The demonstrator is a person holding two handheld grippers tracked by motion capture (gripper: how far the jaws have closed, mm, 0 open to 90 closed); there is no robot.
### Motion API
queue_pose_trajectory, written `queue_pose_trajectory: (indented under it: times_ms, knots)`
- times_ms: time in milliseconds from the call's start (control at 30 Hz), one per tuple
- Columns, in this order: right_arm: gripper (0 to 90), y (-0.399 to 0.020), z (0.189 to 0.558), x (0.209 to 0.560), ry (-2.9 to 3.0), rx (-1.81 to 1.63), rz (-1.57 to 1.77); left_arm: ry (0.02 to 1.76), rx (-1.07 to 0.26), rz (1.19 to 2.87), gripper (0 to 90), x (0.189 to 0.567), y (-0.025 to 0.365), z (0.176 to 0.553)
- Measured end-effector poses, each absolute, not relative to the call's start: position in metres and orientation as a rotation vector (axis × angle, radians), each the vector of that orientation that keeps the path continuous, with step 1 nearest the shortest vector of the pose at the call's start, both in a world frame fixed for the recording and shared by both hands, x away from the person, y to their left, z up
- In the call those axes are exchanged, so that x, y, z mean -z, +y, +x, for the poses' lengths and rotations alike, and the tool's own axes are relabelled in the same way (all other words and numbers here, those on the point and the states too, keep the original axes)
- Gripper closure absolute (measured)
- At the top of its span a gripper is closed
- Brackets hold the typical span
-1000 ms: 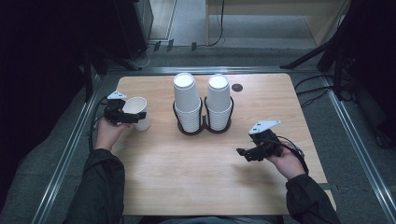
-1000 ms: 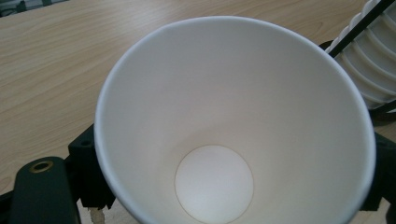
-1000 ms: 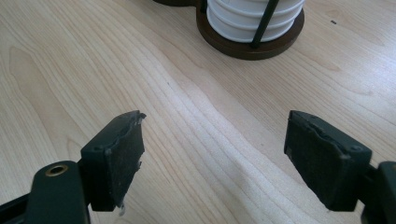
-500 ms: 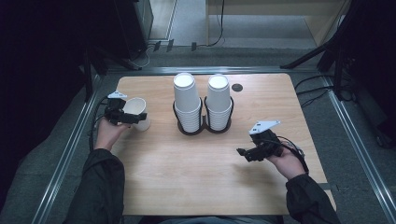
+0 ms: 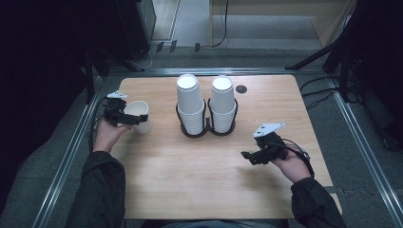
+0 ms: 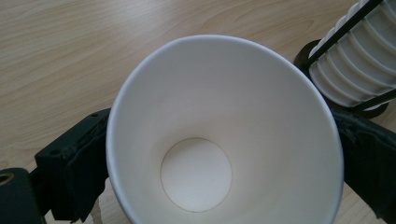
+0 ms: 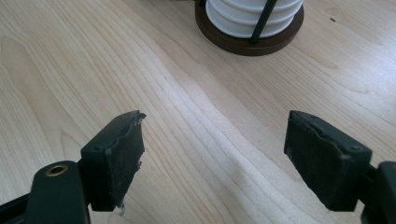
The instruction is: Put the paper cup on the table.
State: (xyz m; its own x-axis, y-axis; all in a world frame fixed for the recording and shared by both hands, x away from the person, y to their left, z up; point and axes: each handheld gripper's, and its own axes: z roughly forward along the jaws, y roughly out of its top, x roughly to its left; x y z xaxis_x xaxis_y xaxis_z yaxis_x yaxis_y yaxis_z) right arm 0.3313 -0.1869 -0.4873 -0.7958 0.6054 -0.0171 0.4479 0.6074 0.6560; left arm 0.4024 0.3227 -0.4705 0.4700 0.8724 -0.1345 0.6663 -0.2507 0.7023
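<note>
White paper cup [image 6: 224,135] sits between the left gripper [image 5: 127,116]'s just-opening jaws near the table [image 5: 190,190]'s left edge; right gripper [image 5: 256,154] gapes empty over bare wood.

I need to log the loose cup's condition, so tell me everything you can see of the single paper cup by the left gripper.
The paper cup is plain white, tapered, paper-looking, empty and clean inside. It stands upright, mouth up, on the wooden table near its left edge, apart from the stacked cups. It sits between the jaws of the left gripper, which have just been opening; whether the pads touch it is unclear.
</note>
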Motion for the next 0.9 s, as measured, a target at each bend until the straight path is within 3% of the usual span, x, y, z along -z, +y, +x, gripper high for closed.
queue_pose_trajectory:
  times_ms: [900]
  knots:
    - [20.3, -0.186, 0.330, 0.487, 2.605, -0.956, 0.855, 1.302, -0.353, 1.977, 1.3, 0.440, 0.326, 0.394]
